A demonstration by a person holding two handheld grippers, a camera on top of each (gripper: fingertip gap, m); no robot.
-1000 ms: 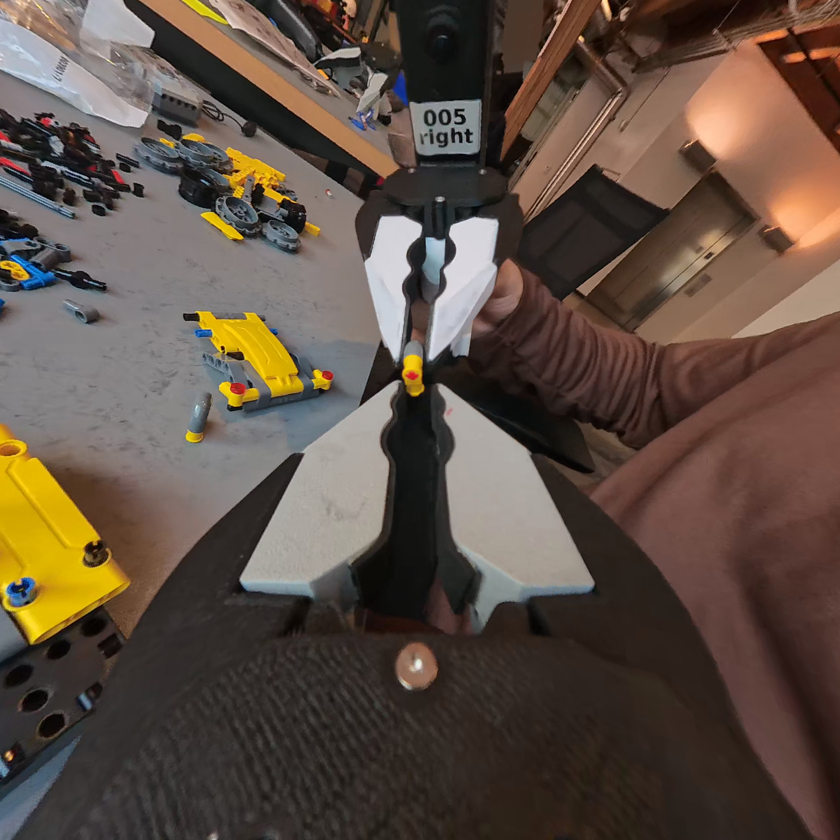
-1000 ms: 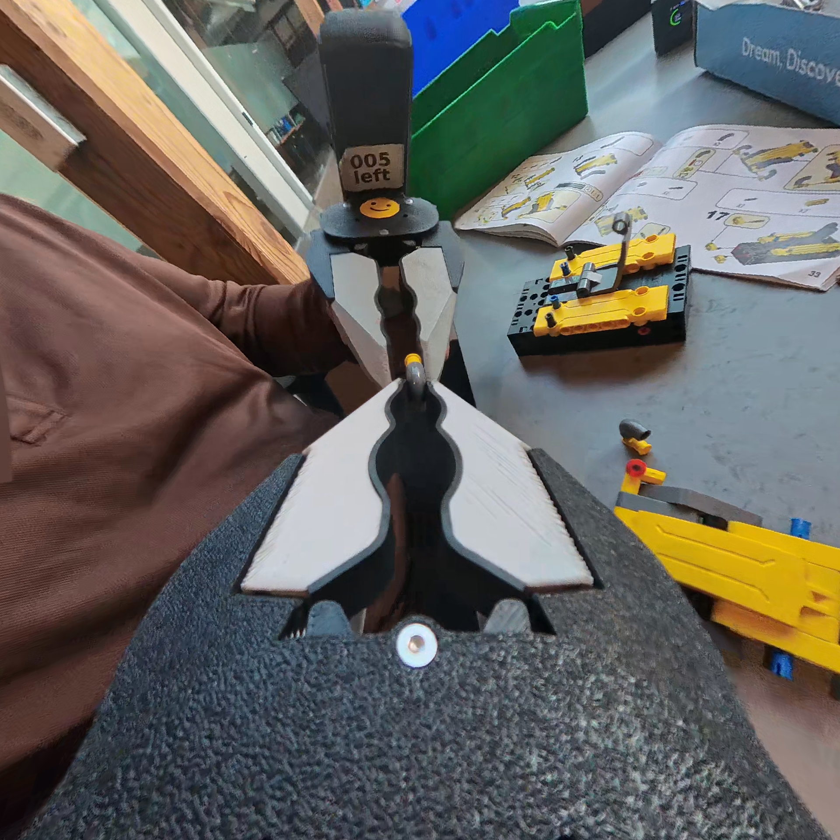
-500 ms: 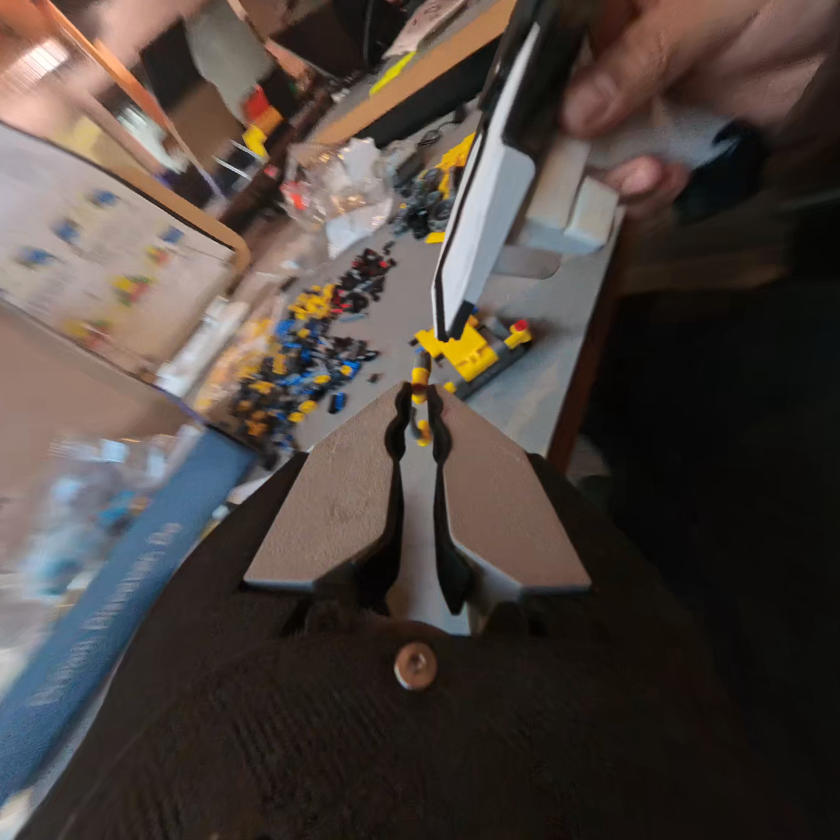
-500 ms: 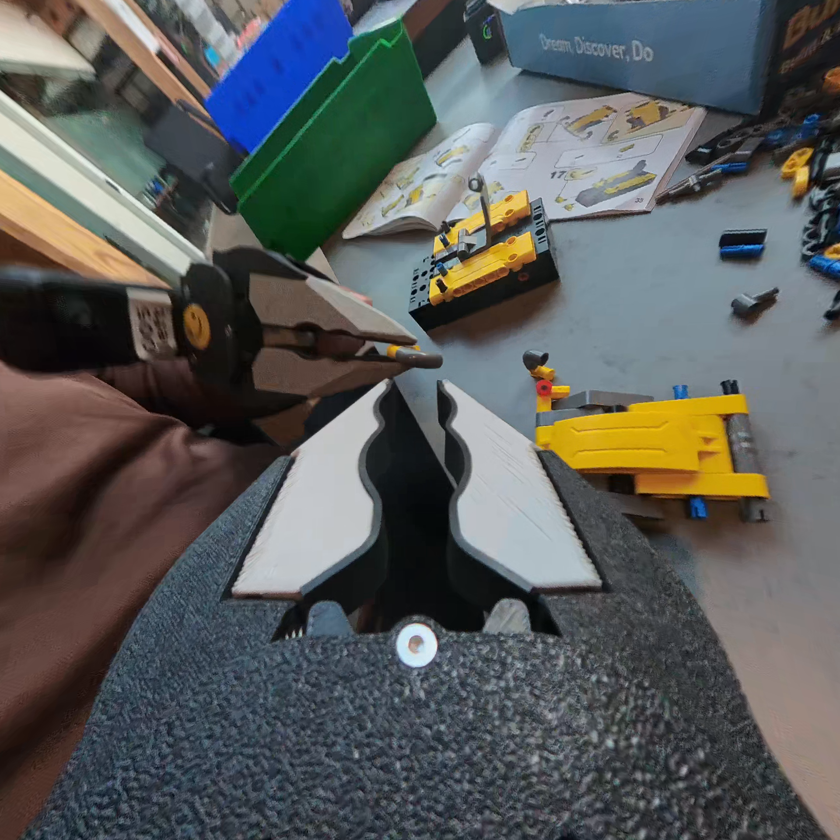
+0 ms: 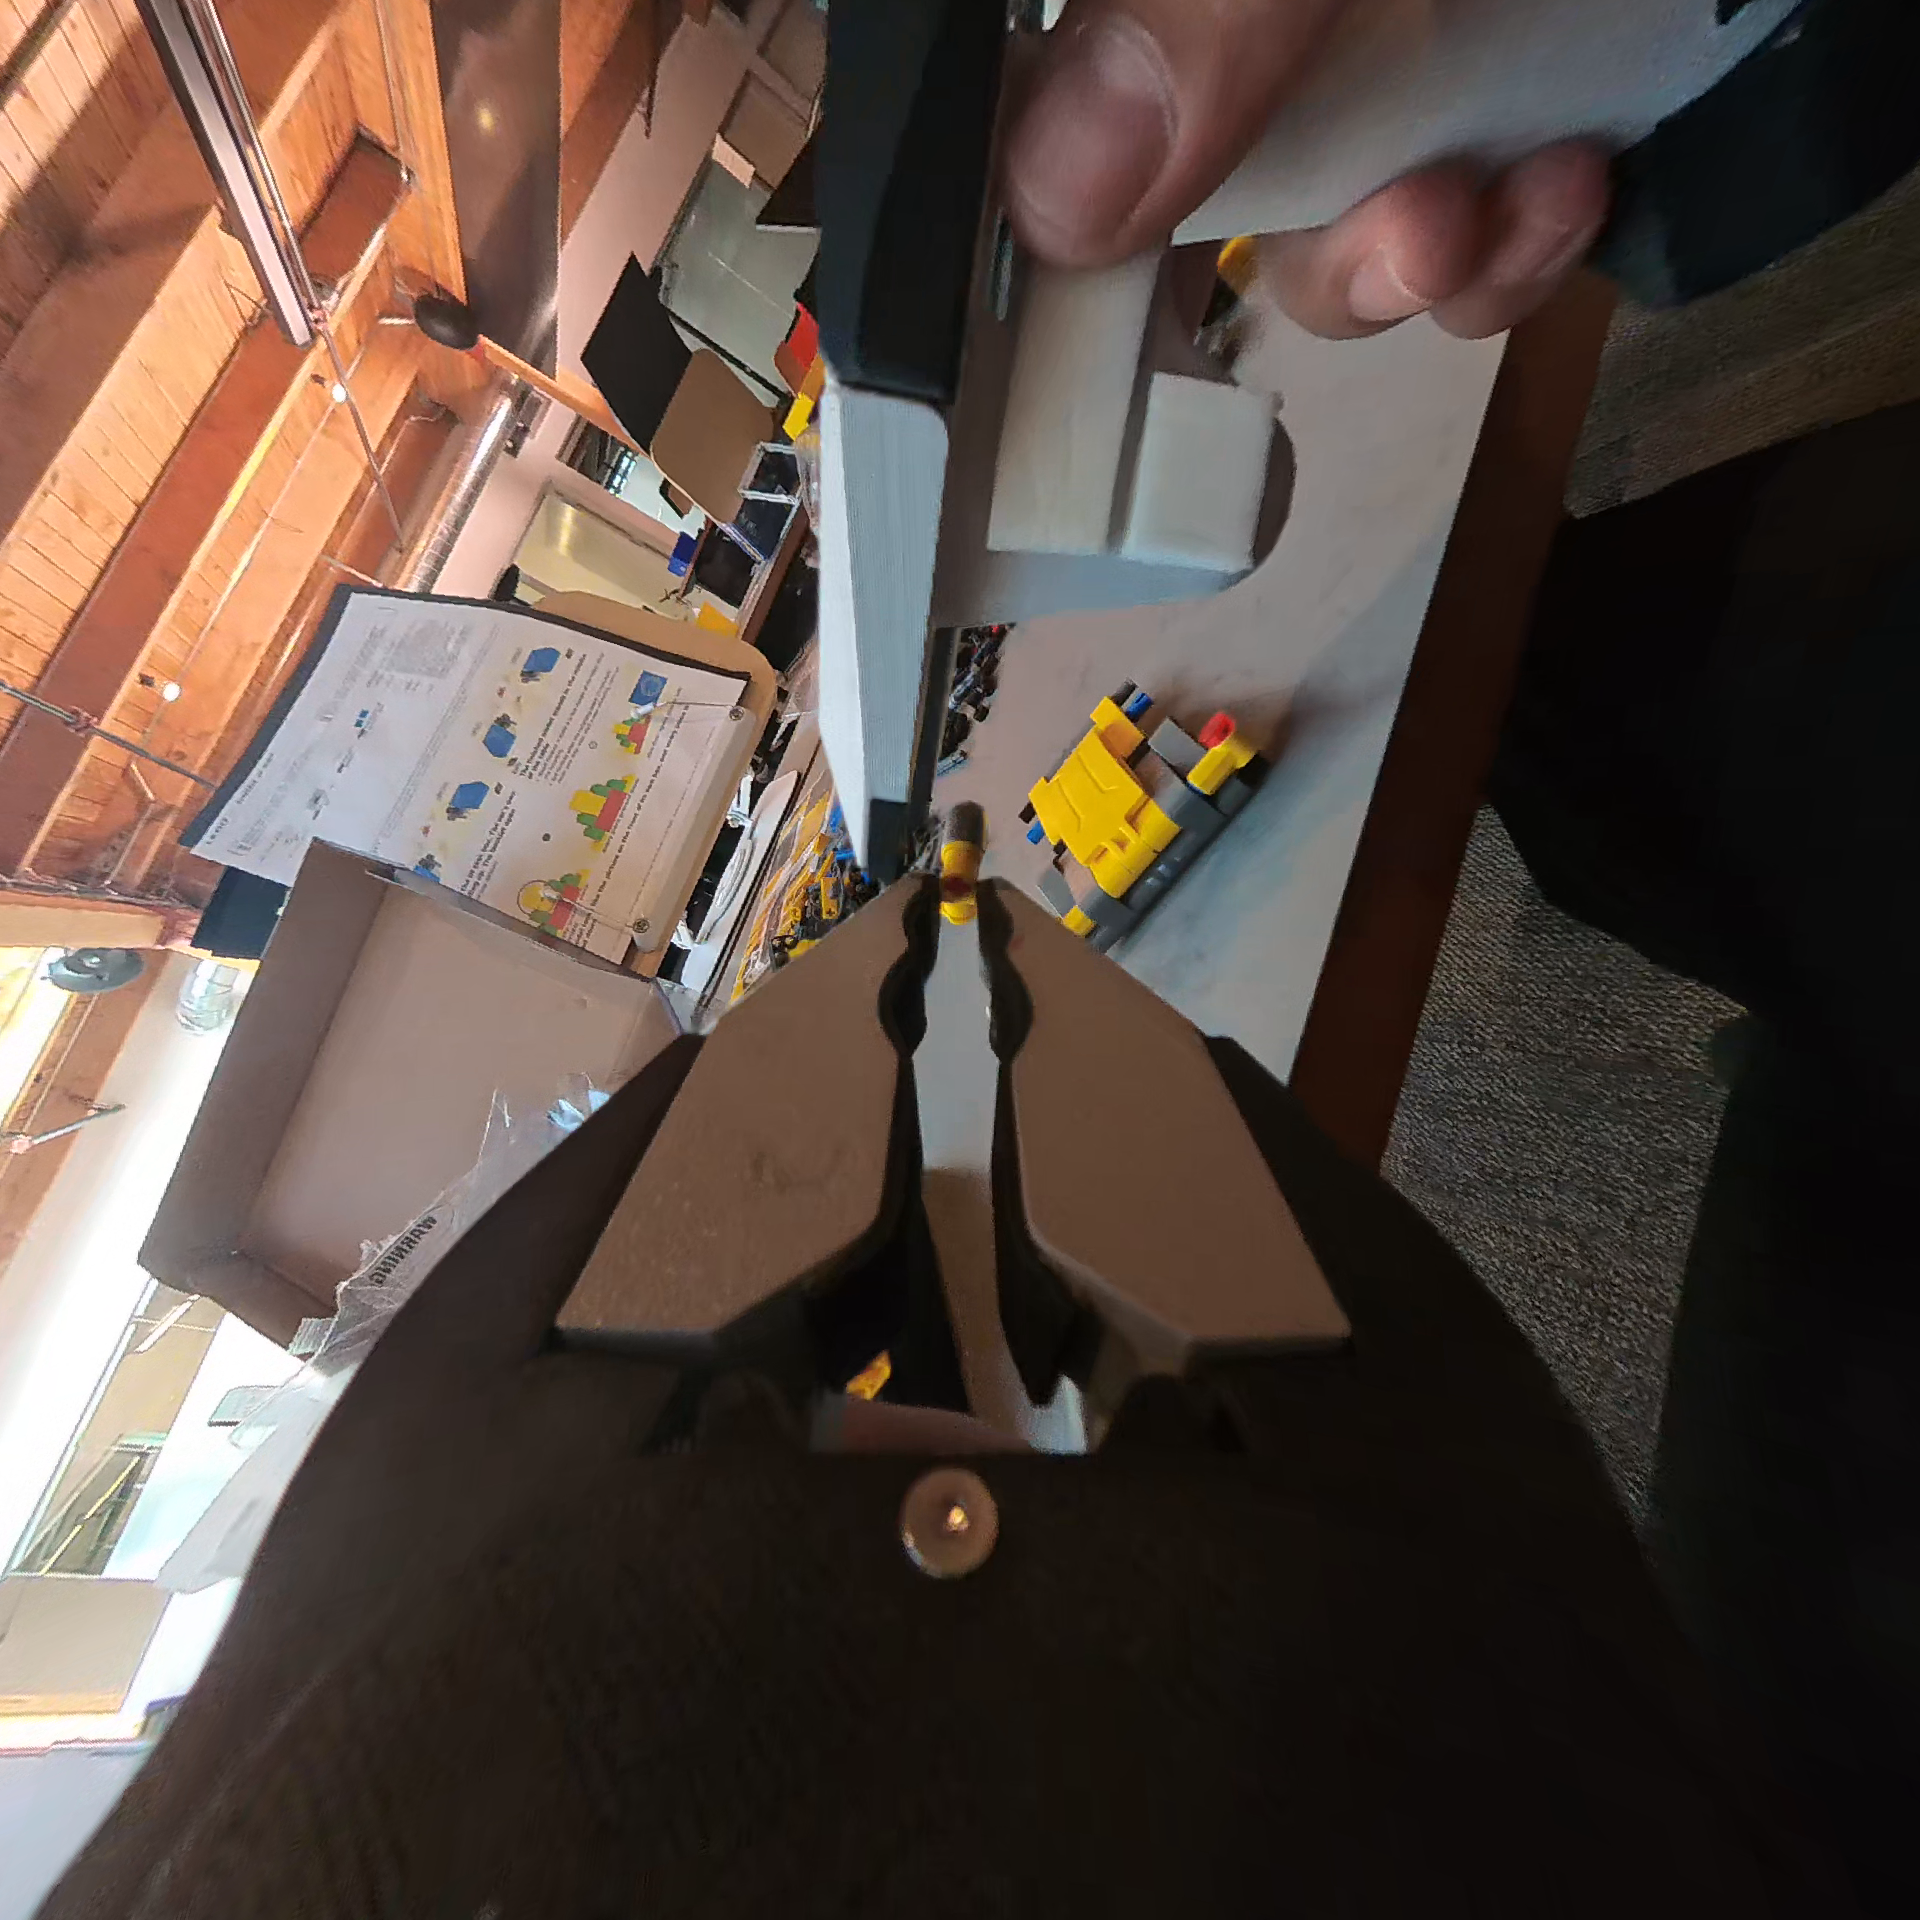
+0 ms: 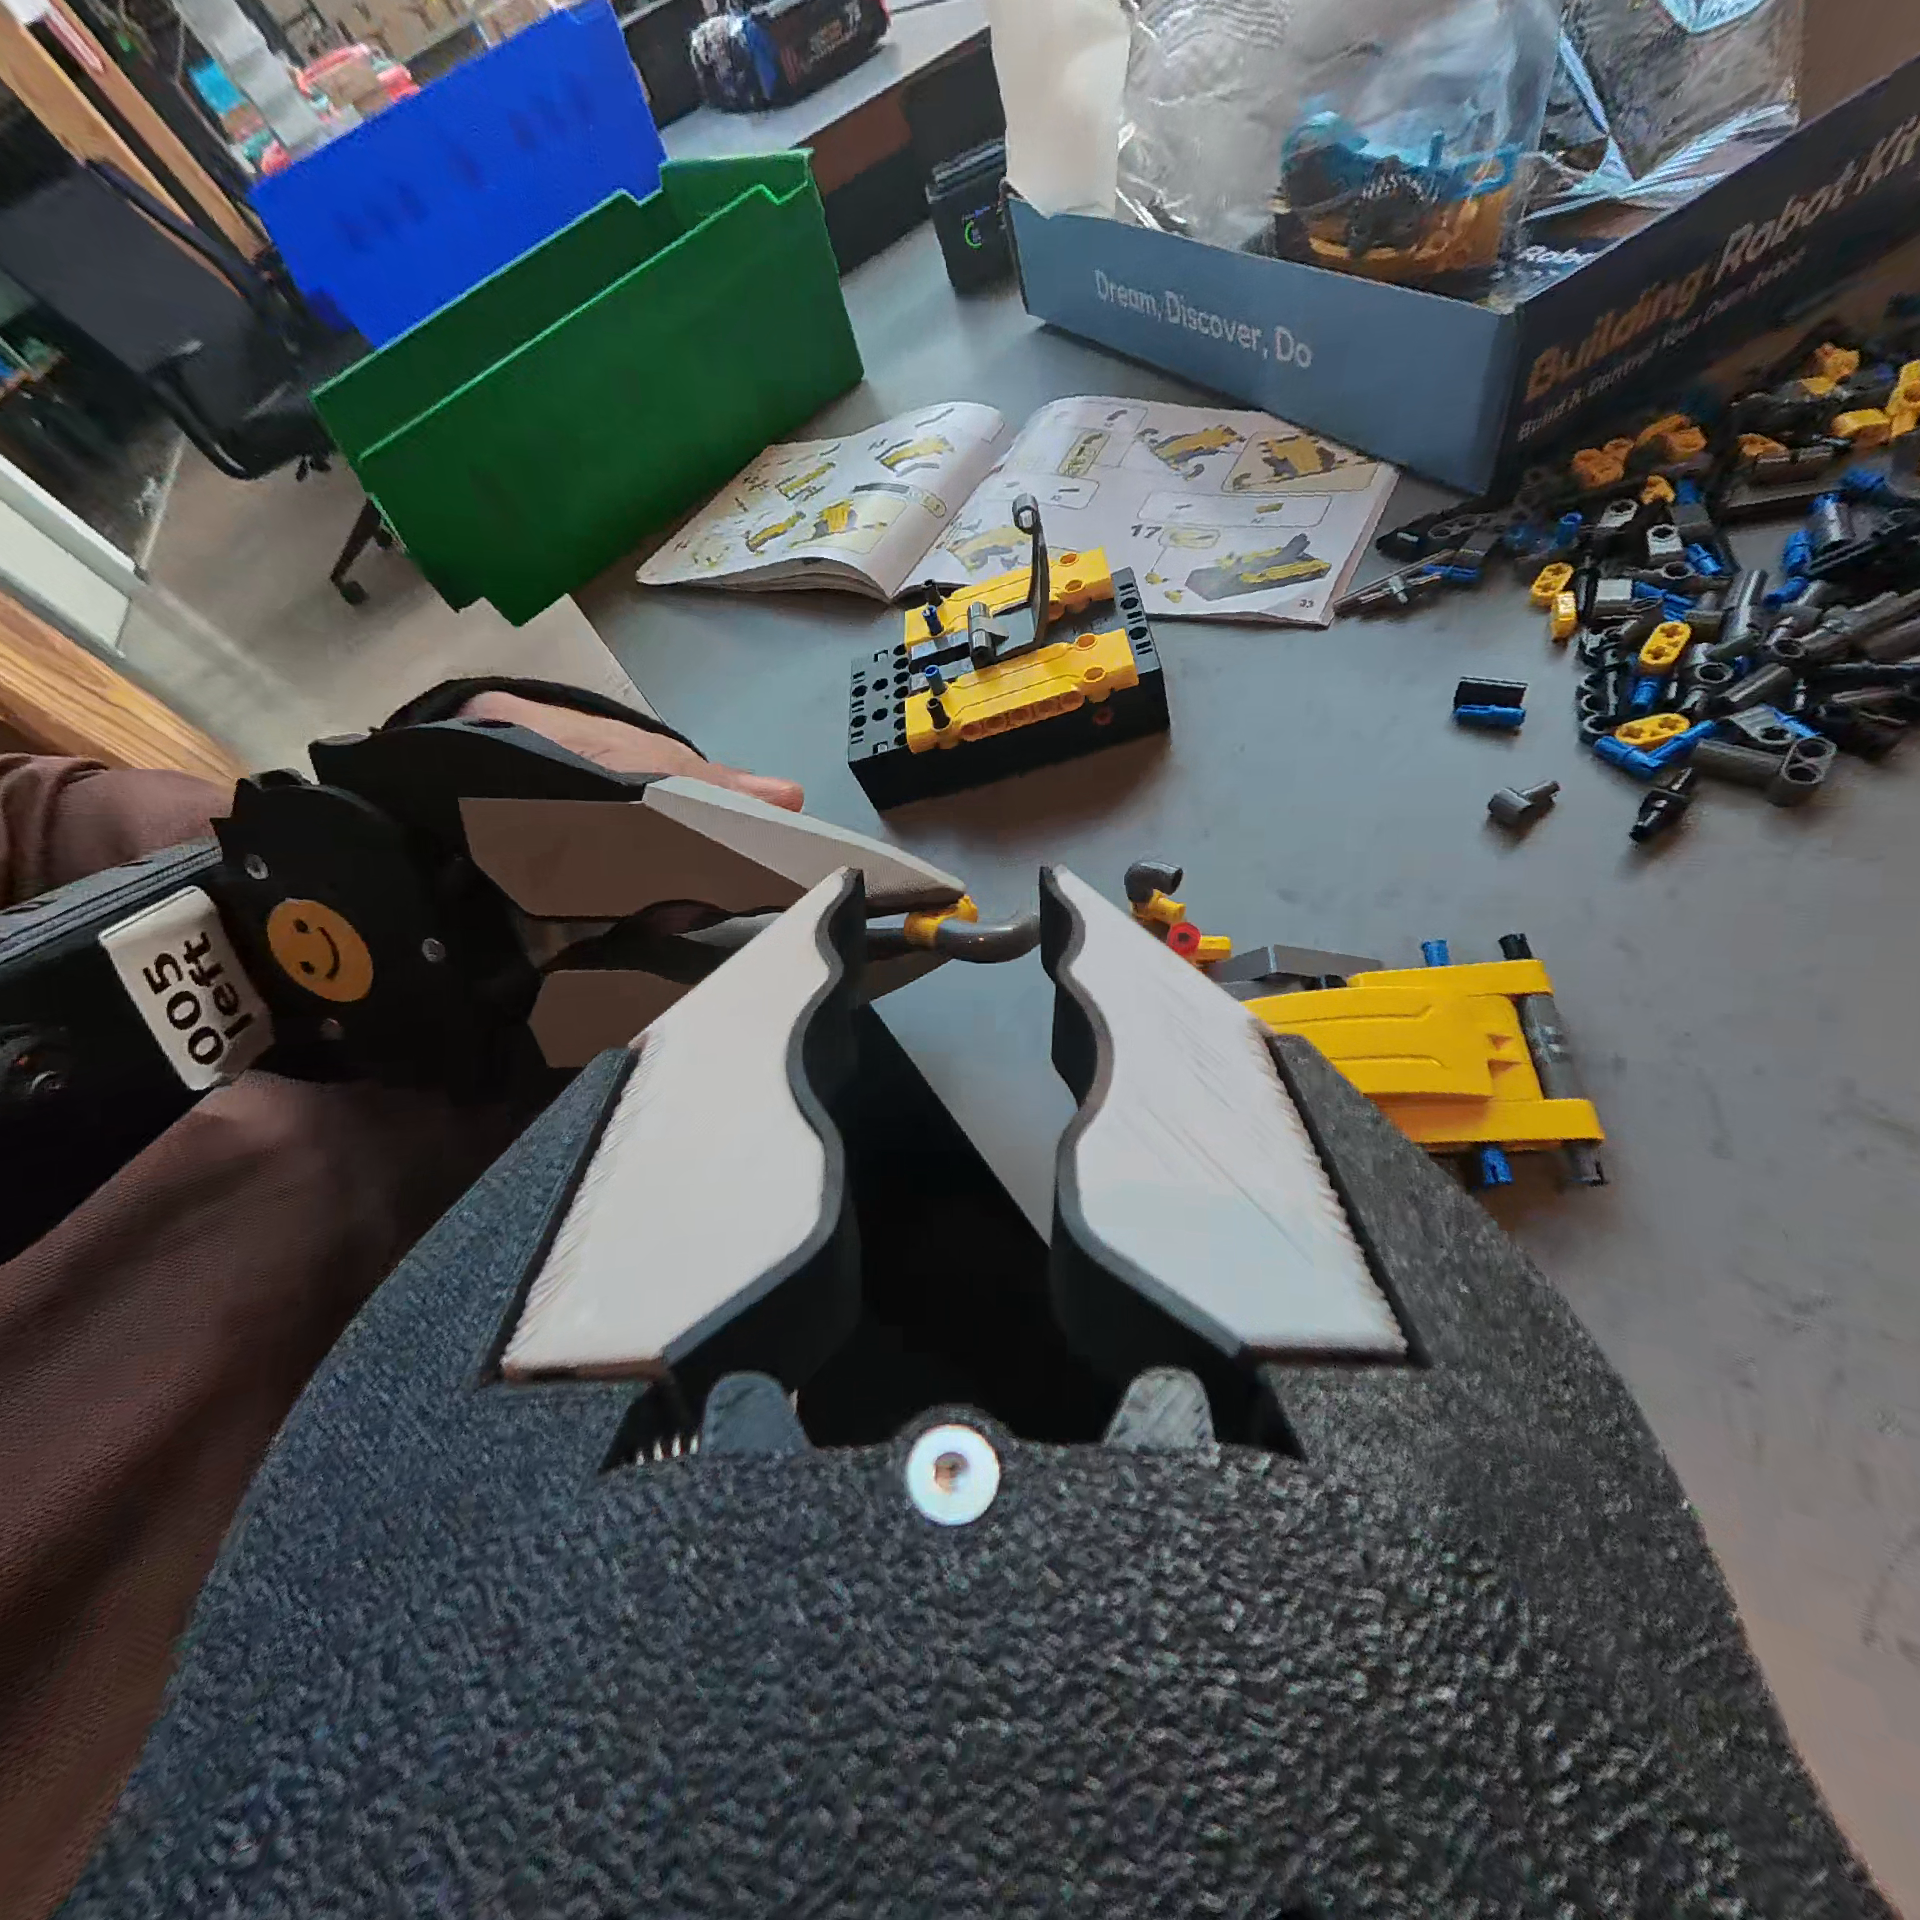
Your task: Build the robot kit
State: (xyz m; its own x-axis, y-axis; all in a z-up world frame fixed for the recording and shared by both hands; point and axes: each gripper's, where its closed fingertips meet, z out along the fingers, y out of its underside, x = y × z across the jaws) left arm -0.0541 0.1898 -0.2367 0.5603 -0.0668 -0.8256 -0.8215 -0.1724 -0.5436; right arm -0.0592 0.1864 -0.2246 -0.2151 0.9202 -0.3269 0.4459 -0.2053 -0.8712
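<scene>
Where the left wrist view looks along the left gripper point(image 5: 953, 896), shows fingers drawn narrow, pinching a yellow-and-grey connector point(image 5: 958, 857) just left of the yellow chassis point(image 5: 1127, 821) on the desk point(image 5: 1351, 623).

Through the right wrist view: right gripper point(image 6: 948, 904) spread wide, gripping nothing, fingers flanking that connector's grey hook, left of the chassis point(image 6: 1423, 1049). Beyond the chassis, black-and-yellow block assembly point(image 6: 1008, 675) and open booklet point(image 6: 1039, 488).

two grippers point(image 6: 951, 914) point(image 6: 914, 914), two yellow-black assemblies point(image 6: 1008, 675) point(image 6: 1423, 1060), one open booklet point(image 6: 1039, 499), one green bin point(image 6: 603, 416)
</scene>
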